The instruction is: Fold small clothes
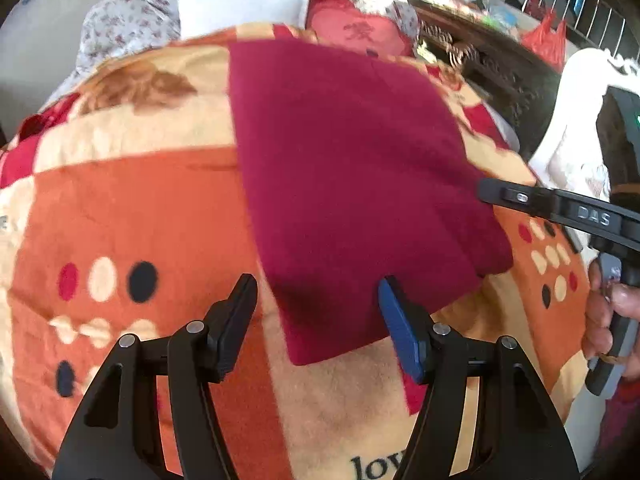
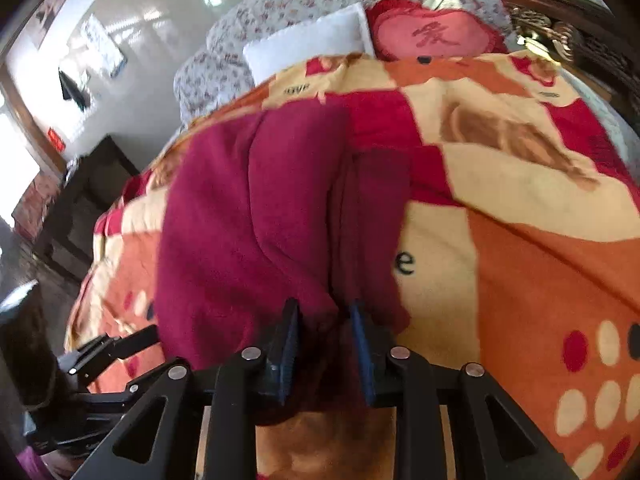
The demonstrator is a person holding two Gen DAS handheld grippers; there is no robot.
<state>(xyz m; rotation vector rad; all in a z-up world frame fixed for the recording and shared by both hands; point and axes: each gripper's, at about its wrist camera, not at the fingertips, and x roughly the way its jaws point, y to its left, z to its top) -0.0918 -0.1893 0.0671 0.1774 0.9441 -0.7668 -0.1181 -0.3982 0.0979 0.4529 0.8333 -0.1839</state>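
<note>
A maroon garment (image 1: 352, 168) lies folded flat on the orange and cream blanket (image 1: 140, 208) that covers the bed. My left gripper (image 1: 316, 296) stands open over the garment's near corner, one finger on either side, and its pads do not touch the cloth. In the left wrist view my right gripper (image 1: 492, 194) reaches in from the right to the garment's right edge, held by a hand (image 1: 608, 320). In the right wrist view that gripper (image 2: 324, 320) is shut on a bunched fold of the maroon garment (image 2: 240, 240). The left gripper (image 2: 92, 350) shows at the lower left.
A white pillow (image 1: 240, 12) and a red heart cushion (image 2: 436, 36) lie at the bed's head, with flowered bedding behind. Dark carved wood (image 1: 480, 60) runs along the right side. A dark cabinet (image 2: 80, 200) stands on the floor to the left. Bare blanket (image 2: 540, 260) spreads to the right.
</note>
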